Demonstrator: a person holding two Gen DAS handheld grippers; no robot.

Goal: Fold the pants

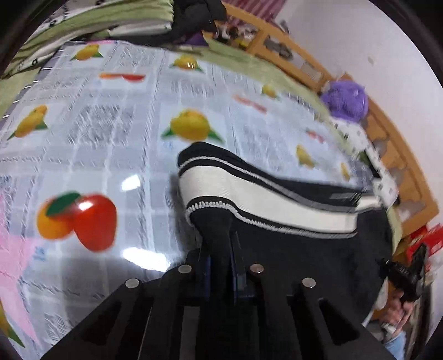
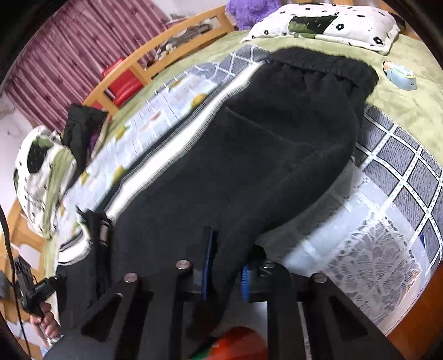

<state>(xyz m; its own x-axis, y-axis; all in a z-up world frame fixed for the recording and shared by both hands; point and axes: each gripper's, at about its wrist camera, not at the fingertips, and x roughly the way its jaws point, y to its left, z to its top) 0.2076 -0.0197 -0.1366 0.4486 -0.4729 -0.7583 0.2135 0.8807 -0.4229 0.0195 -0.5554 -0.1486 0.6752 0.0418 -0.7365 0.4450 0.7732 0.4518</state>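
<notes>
The black pants have a white side stripe and lie along the fruit-print cloth on the bed, waistband at the far end. My left gripper is shut on a lifted black hem of the pants, the white stripe arching above the cloth. My right gripper is shut on black pant fabric near the leg end and holds it raised. The other gripper and its hand show at lower left in the right wrist view.
A flowered pillow and a small blue toy lie near the waistband. A wooden bed rail, a purple plush, a rolled quilt and dark clothes border the cloth. A grey checked sheet lies at right.
</notes>
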